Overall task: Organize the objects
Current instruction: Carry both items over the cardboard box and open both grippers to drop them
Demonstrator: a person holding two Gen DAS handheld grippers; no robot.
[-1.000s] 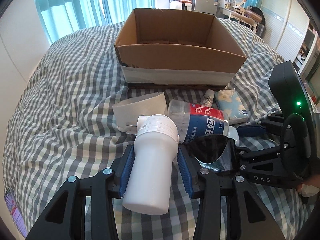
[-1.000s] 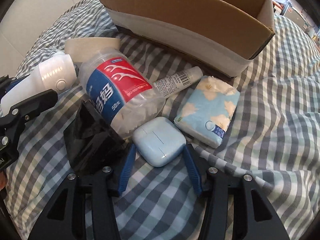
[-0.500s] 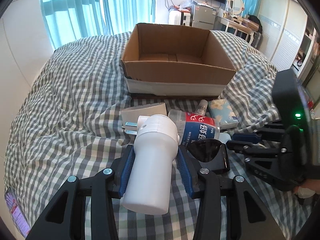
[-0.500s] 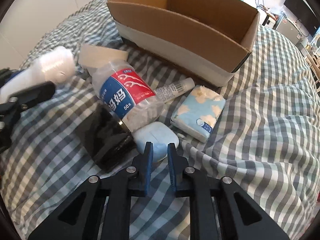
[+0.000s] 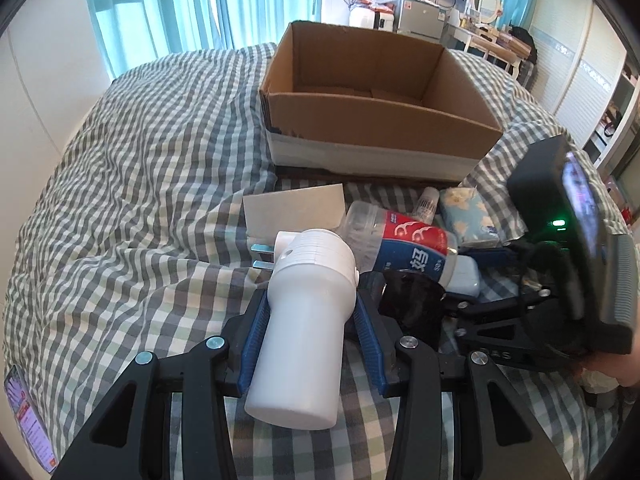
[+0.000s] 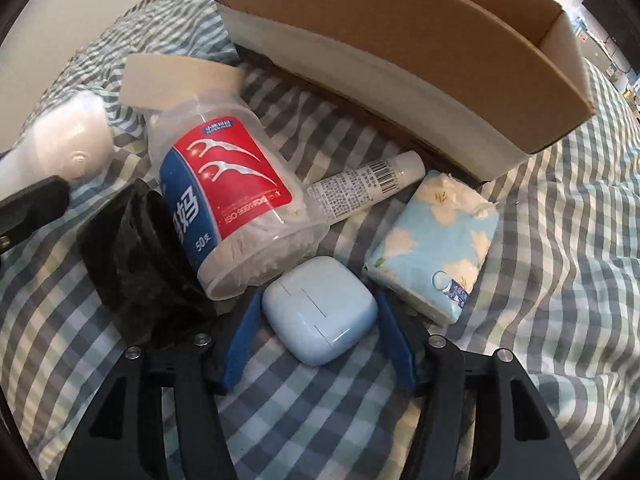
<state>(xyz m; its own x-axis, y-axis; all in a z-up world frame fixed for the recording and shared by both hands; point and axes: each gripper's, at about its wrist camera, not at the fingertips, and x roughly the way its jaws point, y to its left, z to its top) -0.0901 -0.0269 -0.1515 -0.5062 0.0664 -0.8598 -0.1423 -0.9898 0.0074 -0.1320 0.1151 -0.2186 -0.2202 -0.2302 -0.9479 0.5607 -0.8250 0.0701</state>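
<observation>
On the bed, our right gripper (image 6: 318, 334) straddles the pale-blue earbud case (image 6: 320, 316), jaws opening, pads not pressing. We judge it light, rigid, slippery: grip its flat sides. Our left gripper (image 5: 308, 344) holds the white plug-in device (image 5: 306, 320).

Earbud case (image 6: 320, 310) before jar (image 6: 236, 208), box (image 6: 400, 40) behind

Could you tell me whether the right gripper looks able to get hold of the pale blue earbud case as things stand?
Probably yes. The right gripper already straddles the earbud case, its jaws opening with the case between them. The floss-pick jar leans close behind, and the tissue pack lies just aside.
</observation>
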